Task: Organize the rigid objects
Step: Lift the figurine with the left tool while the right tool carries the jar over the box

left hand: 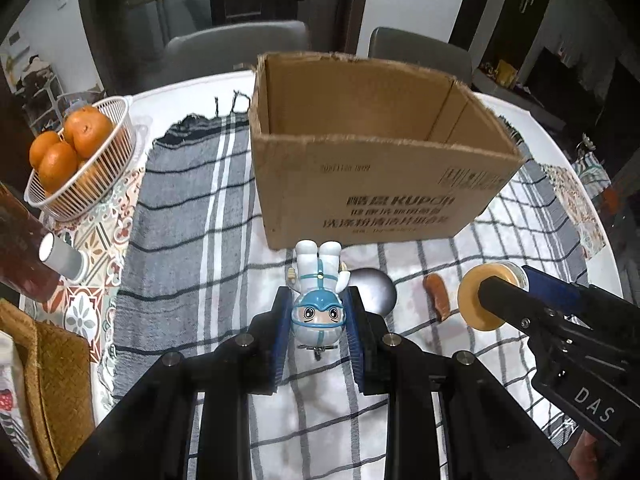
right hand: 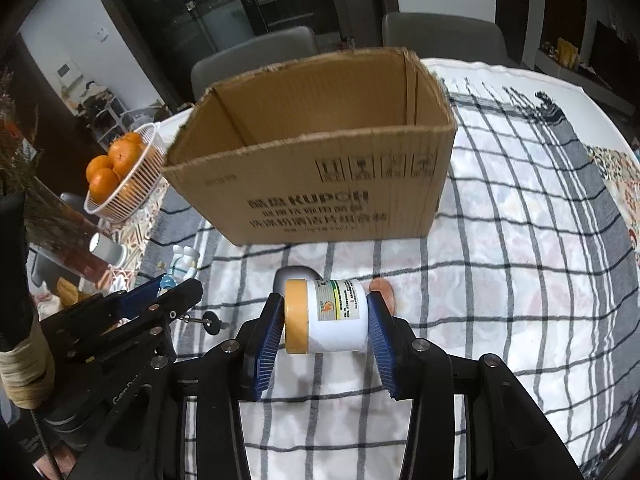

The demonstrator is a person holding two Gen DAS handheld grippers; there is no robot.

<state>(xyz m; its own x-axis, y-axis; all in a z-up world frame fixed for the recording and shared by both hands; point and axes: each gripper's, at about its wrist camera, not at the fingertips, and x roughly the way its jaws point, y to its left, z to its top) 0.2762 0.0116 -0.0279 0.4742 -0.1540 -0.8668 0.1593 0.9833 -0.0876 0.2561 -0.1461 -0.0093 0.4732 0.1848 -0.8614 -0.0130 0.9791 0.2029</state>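
Note:
An open cardboard box [left hand: 372,184] stands on the checked cloth ahead of both grippers; it also shows in the right wrist view [right hand: 320,200]. My left gripper [left hand: 319,312] is shut on a white and blue toy figure [left hand: 319,296], head toward me, held just in front of the box. My right gripper [right hand: 326,316] is shut on a white jar with a tan lid [right hand: 328,316], held on its side; it also shows in the left wrist view [left hand: 486,296]. The toy figure shows at the left of the right wrist view [right hand: 185,262].
A white wire basket of oranges [left hand: 80,156] stands at the left. A dark bottle with a white cap [left hand: 36,256] lies near it. A metal spoon [left hand: 378,288] with a brown handle [left hand: 437,294] lies on the cloth between the grippers. Grey chairs [left hand: 240,46] stand behind the table.

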